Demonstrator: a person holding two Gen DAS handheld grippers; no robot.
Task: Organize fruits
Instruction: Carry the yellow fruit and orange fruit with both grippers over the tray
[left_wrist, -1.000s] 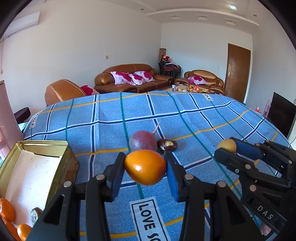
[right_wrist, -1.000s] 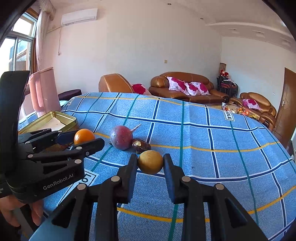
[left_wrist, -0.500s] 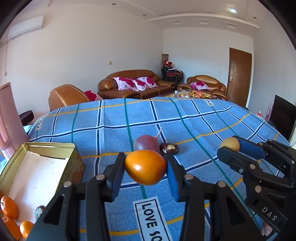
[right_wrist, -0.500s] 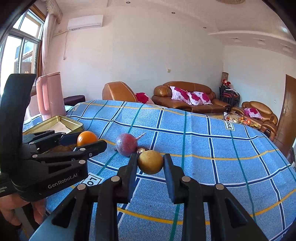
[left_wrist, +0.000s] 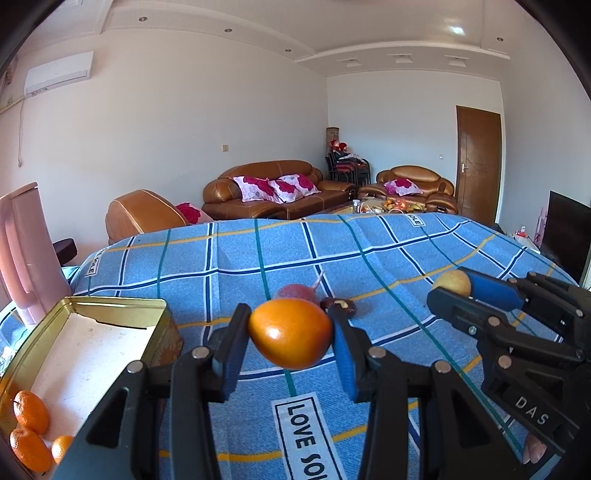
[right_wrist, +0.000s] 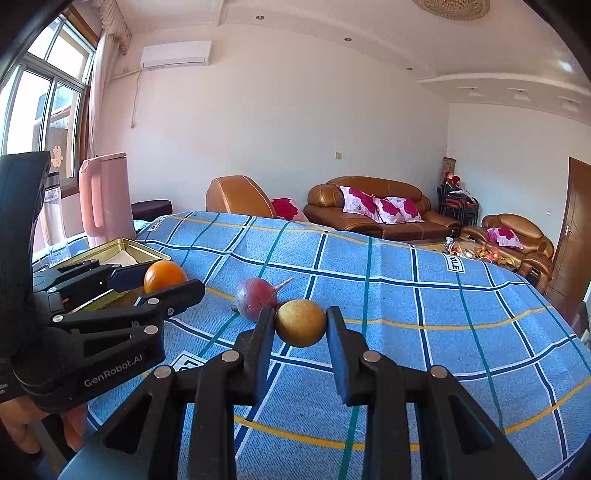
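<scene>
My left gripper (left_wrist: 290, 341) is shut on an orange fruit (left_wrist: 290, 338) and holds it above the blue checked cloth; it also shows in the right wrist view (right_wrist: 164, 277). My right gripper (right_wrist: 300, 325) is shut on a yellow-brown round fruit (right_wrist: 300, 322), seen at the right in the left wrist view (left_wrist: 451, 282). A purple-red fruit with a stem (right_wrist: 255, 298) and a small dark brown fruit (left_wrist: 340, 305) lie on the cloth beyond the grippers. A gold tin (left_wrist: 110, 308) at the left holds several small oranges (left_wrist: 31, 411) in its near corner.
A pink jug (right_wrist: 107, 197) stands at the table's left edge behind the tin. The blue cloth (right_wrist: 424, 295) stretches far and to the right. Brown sofas (right_wrist: 369, 206) stand against the back wall beyond the table.
Both grippers have risen and tilted upward with their fruits still held; more of the room and ceiling shows. The fruits on the cloth have not moved.
</scene>
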